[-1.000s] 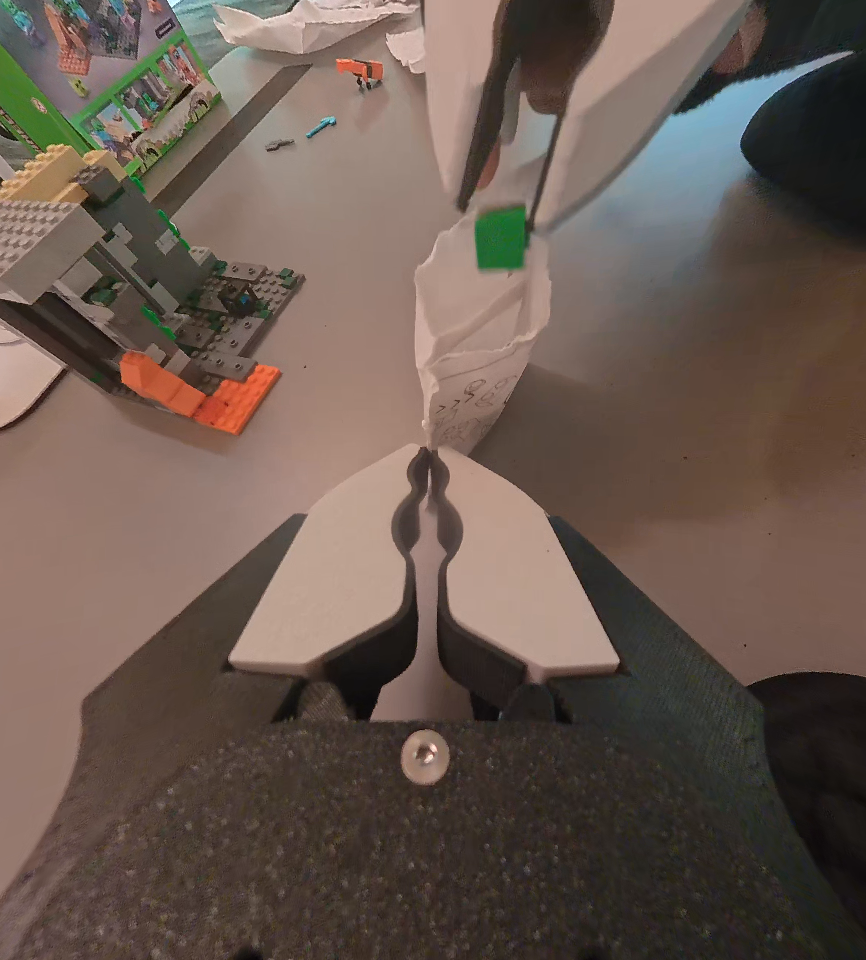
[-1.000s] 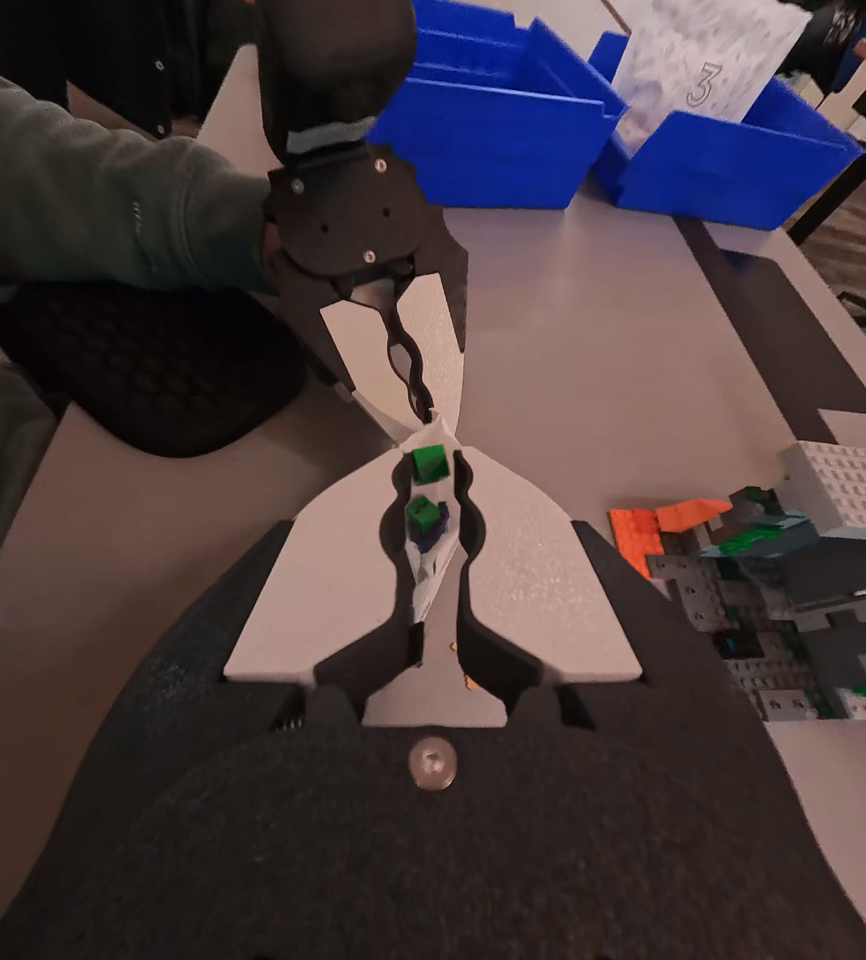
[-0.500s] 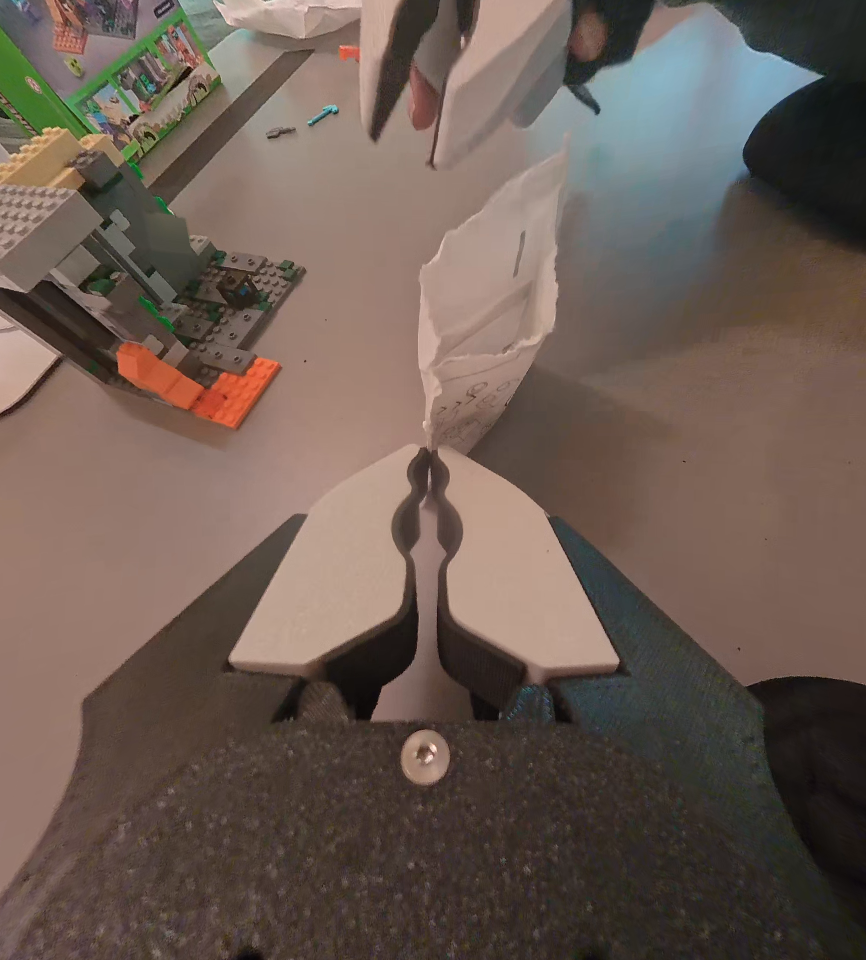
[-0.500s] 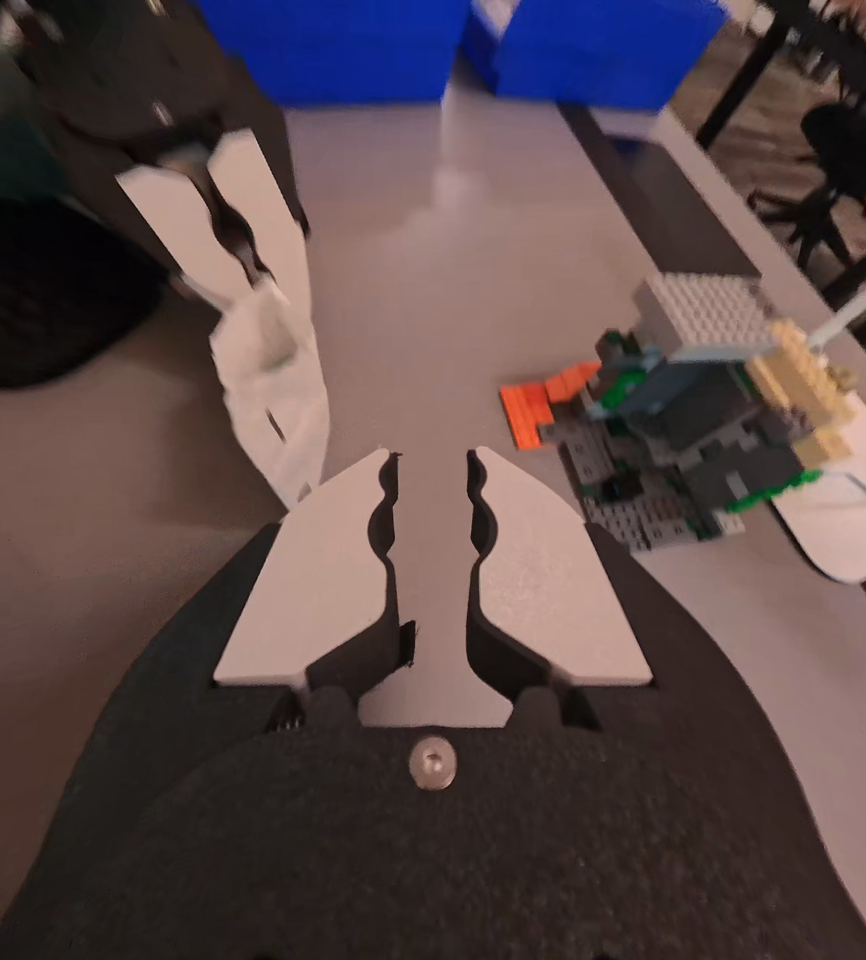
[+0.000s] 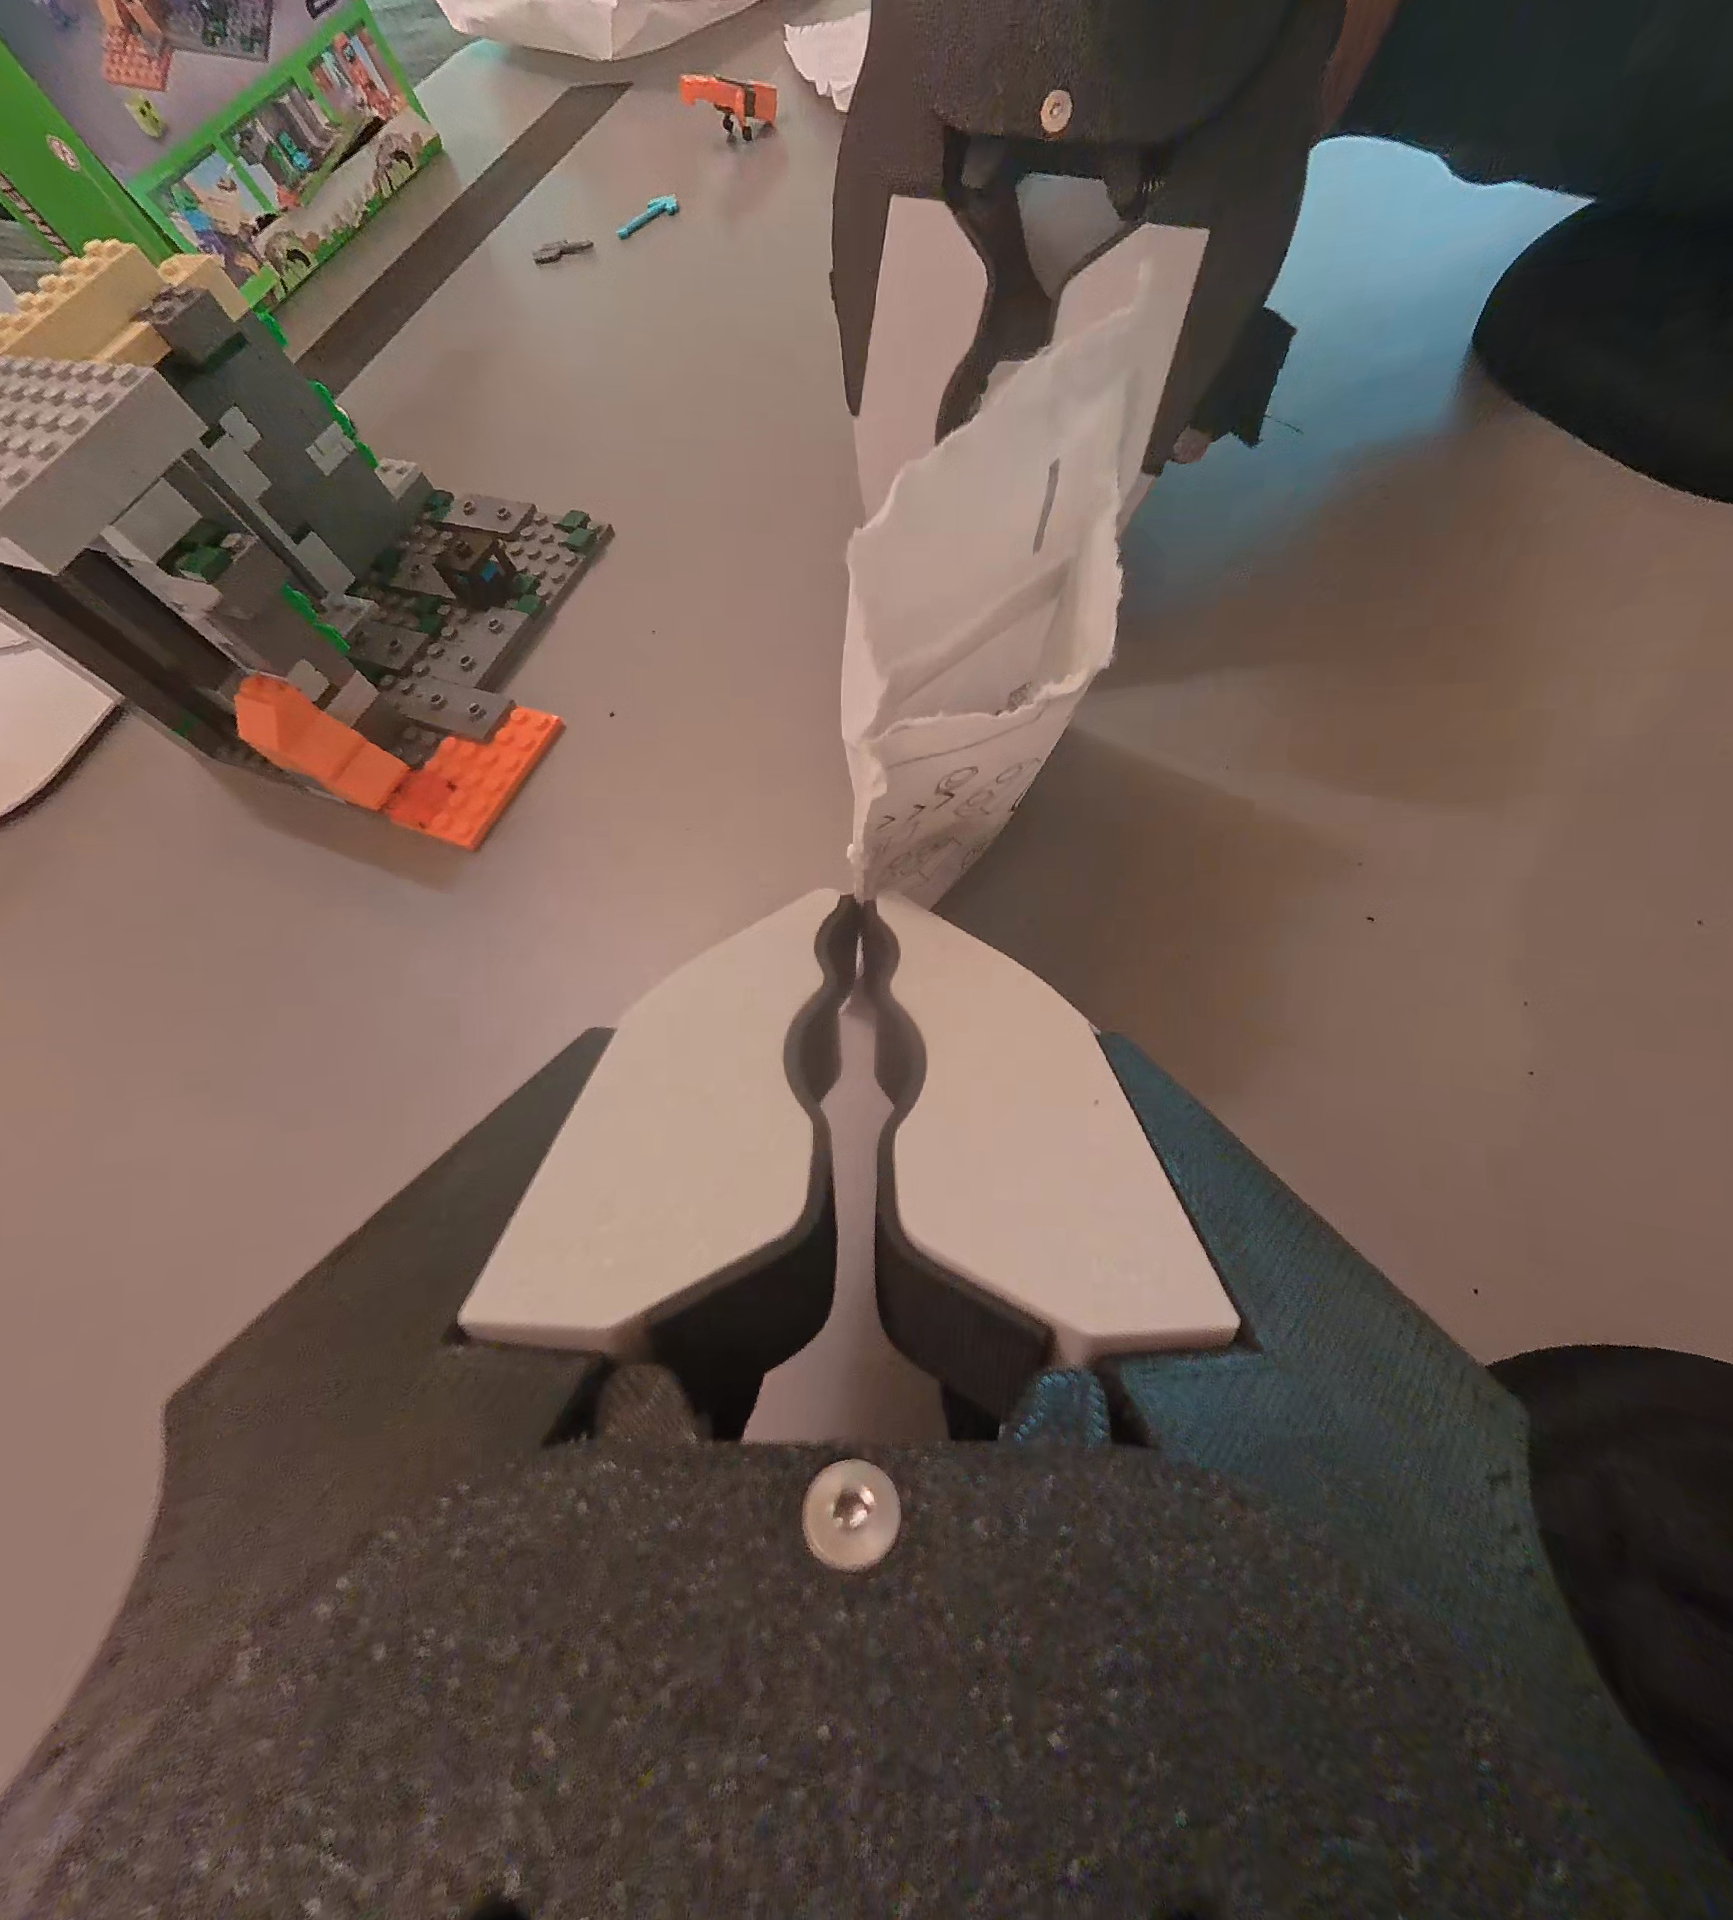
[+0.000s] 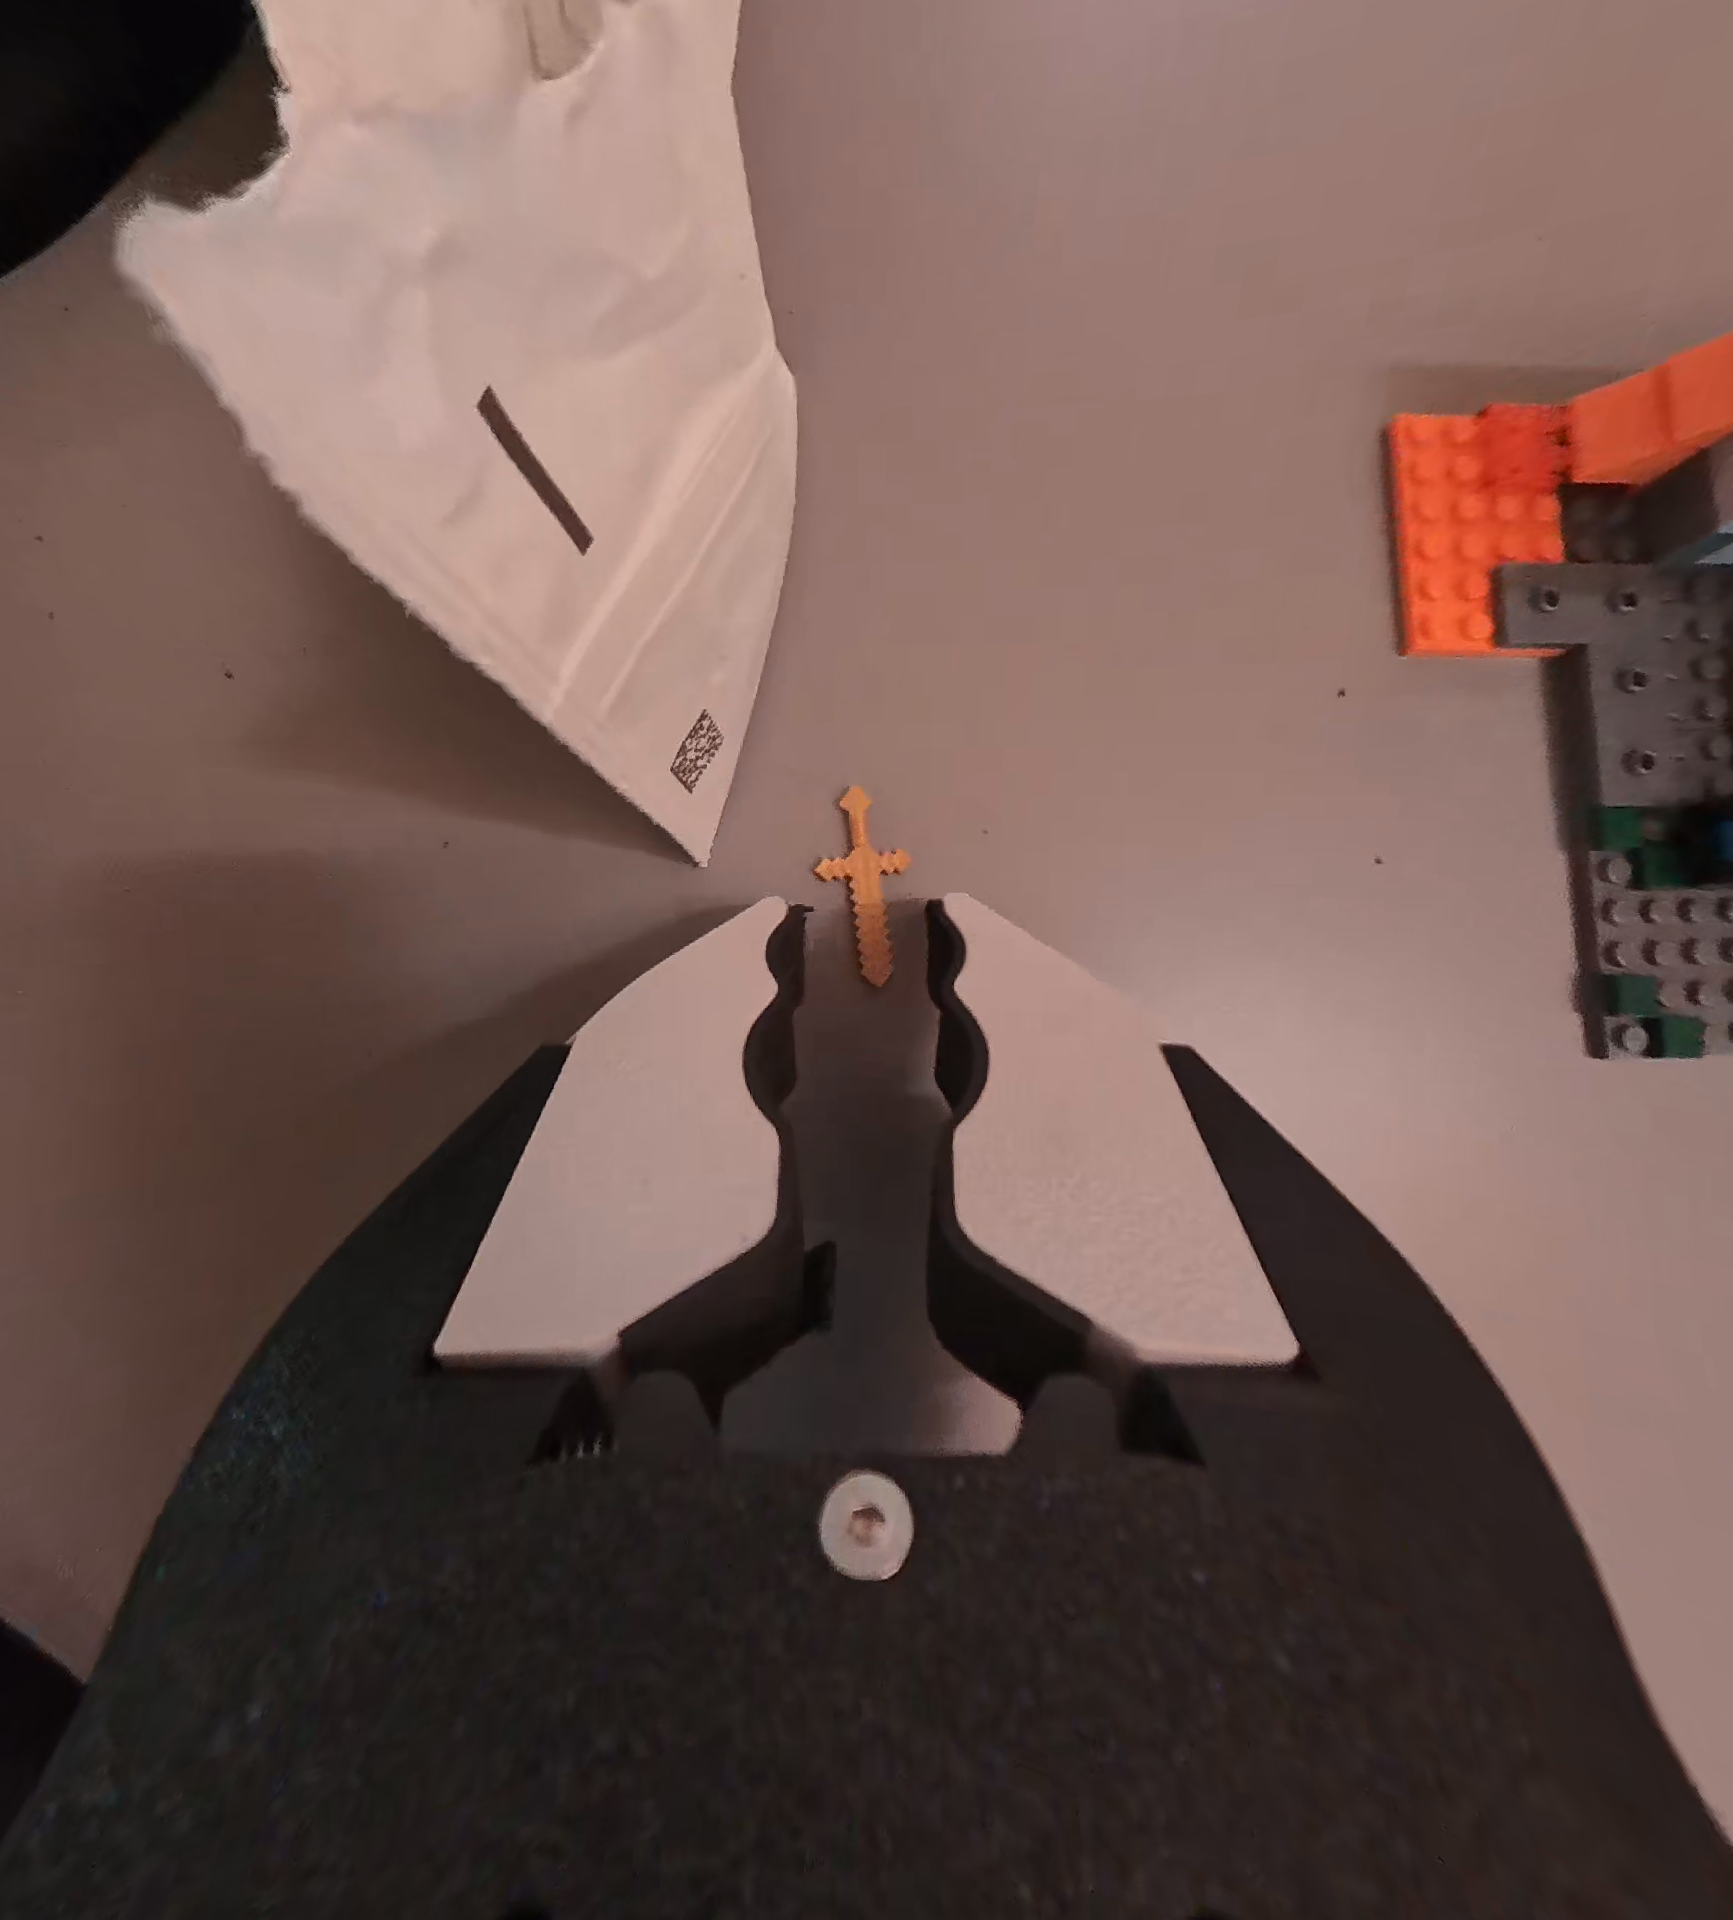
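My left gripper point(image 5: 860, 920) is shut on the lower corner of a torn-open white paper bag point(image 5: 976, 623) and holds it upright on the grey table point(image 5: 218, 1039). My right gripper point(image 6: 867, 909) points down at the table with its jaws open. A small golden toy sword point(image 6: 864, 894) lies flat between its fingertips, and neither pad touches it. The bag also shows in the right wrist view point(image 6: 488, 416), up and to the left of the sword. In the left wrist view the right gripper's white fingers point(image 5: 893, 332) stand just beyond the bag's mouth.
A grey, green and orange brick build point(image 5: 218, 582) stands left of the bag and shows at the right edge of the right wrist view point(image 6: 1672, 727). A green box point(image 5: 218, 135), small loose pieces point(image 5: 649, 216) and crumpled white paper point(image 5: 581, 16) lie farther back. A dark cushion point(image 5: 1672, 364) is at the right. About 11 cm separates my left fingertips from my right.
The right gripper had a green brick at its tips over the bag's mouth. Its jaws opened, the brick is out of view, and it swung down over the golden sword. The left gripper stayed shut on the bag.
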